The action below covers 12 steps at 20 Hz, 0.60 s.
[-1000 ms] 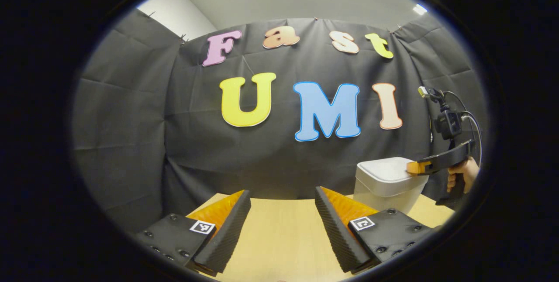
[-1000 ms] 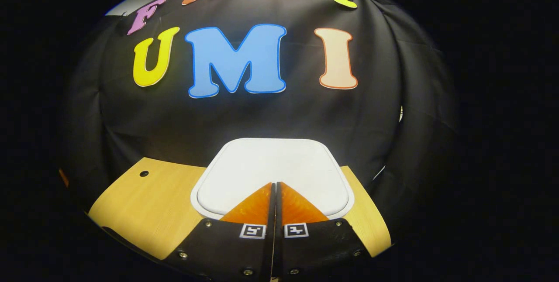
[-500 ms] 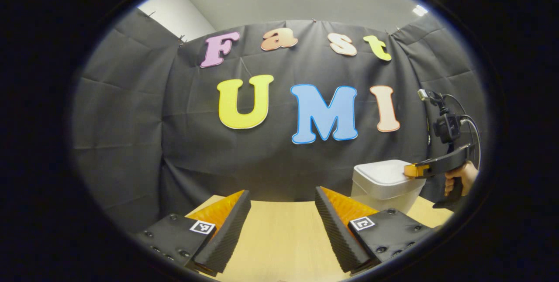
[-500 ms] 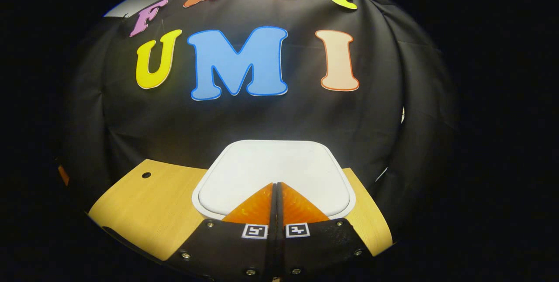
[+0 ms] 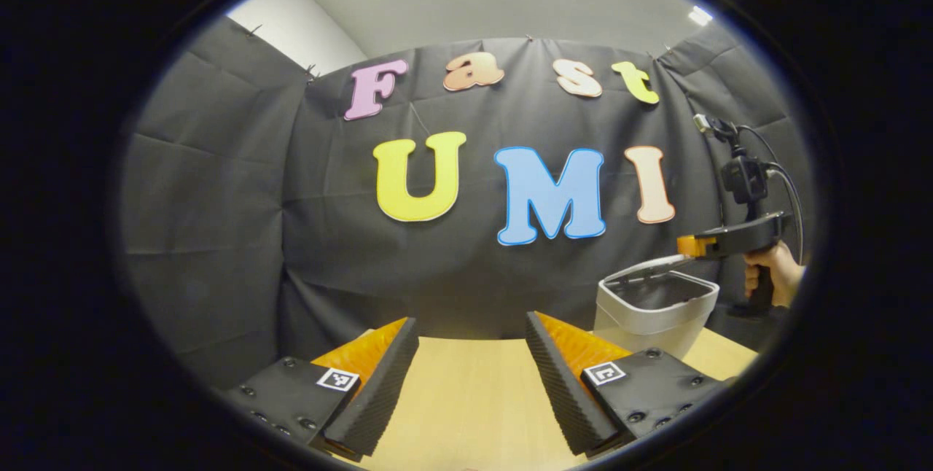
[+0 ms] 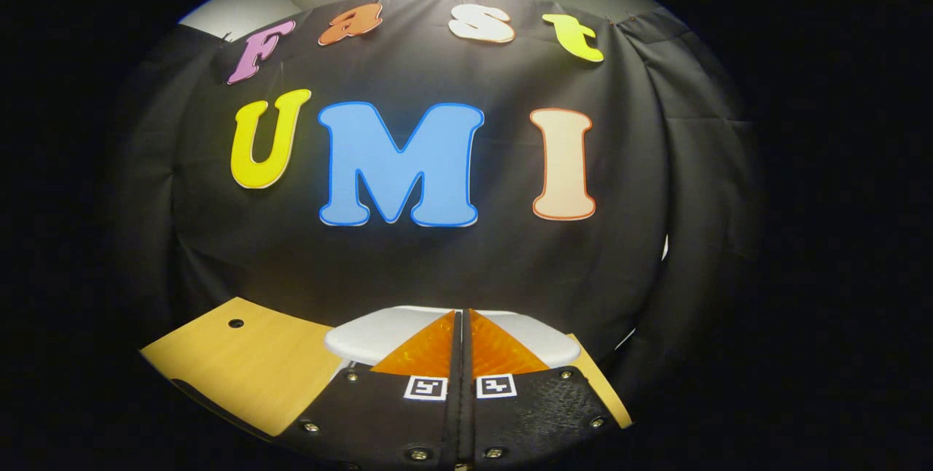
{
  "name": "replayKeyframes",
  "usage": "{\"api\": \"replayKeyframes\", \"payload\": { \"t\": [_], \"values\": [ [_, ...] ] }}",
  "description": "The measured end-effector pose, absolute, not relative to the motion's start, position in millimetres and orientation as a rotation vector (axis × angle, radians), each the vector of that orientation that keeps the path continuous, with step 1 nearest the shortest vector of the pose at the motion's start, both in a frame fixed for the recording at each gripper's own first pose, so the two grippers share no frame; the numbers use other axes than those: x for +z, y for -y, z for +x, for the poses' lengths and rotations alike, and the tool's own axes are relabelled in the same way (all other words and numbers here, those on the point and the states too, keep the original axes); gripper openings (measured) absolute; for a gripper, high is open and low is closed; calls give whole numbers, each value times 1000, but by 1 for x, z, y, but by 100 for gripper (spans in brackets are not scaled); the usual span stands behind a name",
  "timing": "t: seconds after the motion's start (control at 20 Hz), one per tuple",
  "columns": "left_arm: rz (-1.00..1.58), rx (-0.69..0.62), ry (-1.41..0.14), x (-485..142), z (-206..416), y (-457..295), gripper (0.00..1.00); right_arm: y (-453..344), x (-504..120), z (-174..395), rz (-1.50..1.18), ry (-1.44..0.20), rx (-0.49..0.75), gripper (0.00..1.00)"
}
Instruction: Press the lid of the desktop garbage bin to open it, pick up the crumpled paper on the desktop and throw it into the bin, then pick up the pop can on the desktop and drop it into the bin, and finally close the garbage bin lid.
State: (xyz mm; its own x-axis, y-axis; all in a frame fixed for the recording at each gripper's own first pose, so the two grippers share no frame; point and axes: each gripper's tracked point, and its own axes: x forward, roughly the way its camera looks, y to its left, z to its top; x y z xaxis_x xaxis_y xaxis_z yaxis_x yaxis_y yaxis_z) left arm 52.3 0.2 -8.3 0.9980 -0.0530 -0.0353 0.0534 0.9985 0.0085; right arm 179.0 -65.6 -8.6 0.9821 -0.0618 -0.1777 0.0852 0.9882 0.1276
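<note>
Bin (image 5: 652, 307) at far right of counter (image 5: 466, 398) in left gripper view, lid (image 5: 645, 265) tilted up, dark interior exposed; right hand-held gripper (image 5: 689, 245) at lid's raised edge, held by a hand (image 5: 773, 270). Left hand-held gripper (image 5: 472, 354) spread wide, empty, over bare counter. Right gripper view: fingers (image 6: 430, 347) pressed together above pale lid; bin interior hidden

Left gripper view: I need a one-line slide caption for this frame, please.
Open left tongs over the desktop; beyond, the shut right tongs sit at the garbage bin's raised lid.
</note>
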Motion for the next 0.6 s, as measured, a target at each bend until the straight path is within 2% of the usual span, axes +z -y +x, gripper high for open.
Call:
{"api": "replayKeyframes", "payload": {
  "t": [0.25, 0.3, 0.35, 0.45, 0.5, 0.6],
  "values": [
    [6, -27, -34, -8, 46, -13, 96, 72, 21, 181, 150, -88, -99, 1],
    [4, -24, -35, -8, 46, -13, 92, 73, 26, 179, 150, -75, -104, 0],
    [2, -22, -36, -9, 45, -15, 100, 74, 30, 177, 154, -61, -108, 0],
    [-2, -20, -37, -9, 46, -16, 100, 76, 36, 175, 154, -42, -116, 0],
    [-3, -21, -38, -11, 45, -17, 96, 76, 38, 173, 153, -41, -116, 1],
    [-4, -25, -38, -12, 45, -18, 100, 76, 39, 168, 153, -40, -114, 1]
  ]
}}
